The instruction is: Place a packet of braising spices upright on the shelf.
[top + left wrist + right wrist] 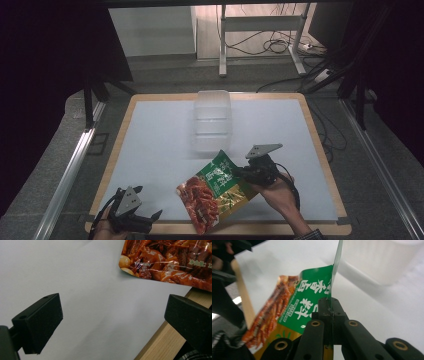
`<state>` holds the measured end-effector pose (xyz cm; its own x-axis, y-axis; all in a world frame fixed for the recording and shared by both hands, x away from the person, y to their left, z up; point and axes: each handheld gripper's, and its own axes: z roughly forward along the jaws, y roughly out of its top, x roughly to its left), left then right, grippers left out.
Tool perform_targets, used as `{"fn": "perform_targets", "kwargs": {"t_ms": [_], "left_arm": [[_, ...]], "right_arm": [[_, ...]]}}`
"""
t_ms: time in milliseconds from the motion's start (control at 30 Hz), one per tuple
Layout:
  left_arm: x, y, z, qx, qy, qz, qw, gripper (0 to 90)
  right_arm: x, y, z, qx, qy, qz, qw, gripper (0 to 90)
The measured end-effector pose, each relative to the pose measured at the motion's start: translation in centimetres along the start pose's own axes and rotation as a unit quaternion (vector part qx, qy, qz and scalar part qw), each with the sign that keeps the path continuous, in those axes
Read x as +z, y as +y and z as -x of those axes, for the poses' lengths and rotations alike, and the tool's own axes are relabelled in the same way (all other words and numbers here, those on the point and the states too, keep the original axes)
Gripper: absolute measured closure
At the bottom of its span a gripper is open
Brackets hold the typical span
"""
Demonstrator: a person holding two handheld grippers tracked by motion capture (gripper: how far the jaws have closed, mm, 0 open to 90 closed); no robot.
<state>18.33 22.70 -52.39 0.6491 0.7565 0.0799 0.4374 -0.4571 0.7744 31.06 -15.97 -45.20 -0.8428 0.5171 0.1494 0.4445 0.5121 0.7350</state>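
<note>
A green and red snack bag [214, 192] with a picture of braised food hangs tilted just above the white mat, near the table's front. My right gripper [243, 173] is shut on the bag's right edge; in the right gripper view the thin bag edge [333, 275] runs up from between the closed jaws of my right gripper [331, 305]. My left gripper [150, 212] rests at the front left corner with its jaws wide apart and nothing between them. In the left gripper view the bag's red corner [170, 262] lies ahead of my left gripper [113, 312], beyond the black pads [41, 320].
A stack of clear plastic containers [213, 120] stands at the back middle of the white mat [160, 135]. The wooden table edge [240, 229] runs along the front. Metal rails, a desk frame and cables lie on the floor beyond and beside the table.
</note>
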Motion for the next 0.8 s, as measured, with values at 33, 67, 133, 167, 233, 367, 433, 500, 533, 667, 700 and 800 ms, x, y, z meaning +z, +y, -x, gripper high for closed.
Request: {"fn": "perform_targets", "kwargs": {"t_ms": [33,67,133,167,233,367,433,500,533,667,700,800], "left_arm": [[0.0,0.0,0.0,0.001,0.002,-0.002,1.0000,1.5],[0.0,0.0,0.0,0.001,0.002,-0.002,1.0000,1.5],[0.0,0.0,0.0,0.001,0.003,-0.002,1.0000,1.5],[0.0,0.0,0.0,0.001,0.003,-0.002,1.0000,1.5],[-0.1,0.0,0.0,0.001,0.003,-0.002,1.0000,1.5],[0.0,0.0,0.0,0.004,0.004,-0.002,1.0000,1.5],[0.0,0.0,0.0,0.004,0.004,-0.002,1.0000,1.5],[0.0,0.0,0.0,0.004,0.004,-0.002,1.0000,1.5],[-0.1,0.0,0.0,0.006,0.005,-0.003,1.0000,1.5],[-0.1,0.0,0.0,0.008,0.005,-0.004,1.0000,1.5],[-0.1,0.0,0.0,0.008,0.005,-0.005,0.9999,1.5],[0.0,0.0,0.1,0.011,0.005,-0.005,0.9999,1.6]], "right_arm": [[-0.1,0.4,0.0,0.002,0.008,0.001,1.0000,88.6],[-0.1,0.4,0.0,0.002,0.008,0.001,1.0000,88.6],[-0.5,1.2,-0.1,0.010,0.030,0.011,0.9994,88.6],[-0.5,1.2,-0.1,0.010,0.030,0.011,0.9994,88.6],[-0.7,1.7,-0.2,0.013,0.041,0.017,0.9989,88.6],[-1.2,3.0,-0.6,0.005,0.052,0.023,0.9984,88.7],[-1.6,3.9,-1.0,0.002,0.063,0.026,0.9977,88.7],[-1.9,4.6,-1.3,-0.001,0.070,0.028,0.9971,88.7],[-2.0,4.9,-1.4,-0.004,0.072,0.030,0.9969,88.7],[-2.5,5.8,-1.8,-0.012,0.075,0.032,0.9966,88.7],[-2.7,6.1,-1.9,-0.013,0.076,0.033,0.9965,88.7],[-3.5,7.3,-2.3,-0.022,0.077,0.041,0.9960,88.7]]}}
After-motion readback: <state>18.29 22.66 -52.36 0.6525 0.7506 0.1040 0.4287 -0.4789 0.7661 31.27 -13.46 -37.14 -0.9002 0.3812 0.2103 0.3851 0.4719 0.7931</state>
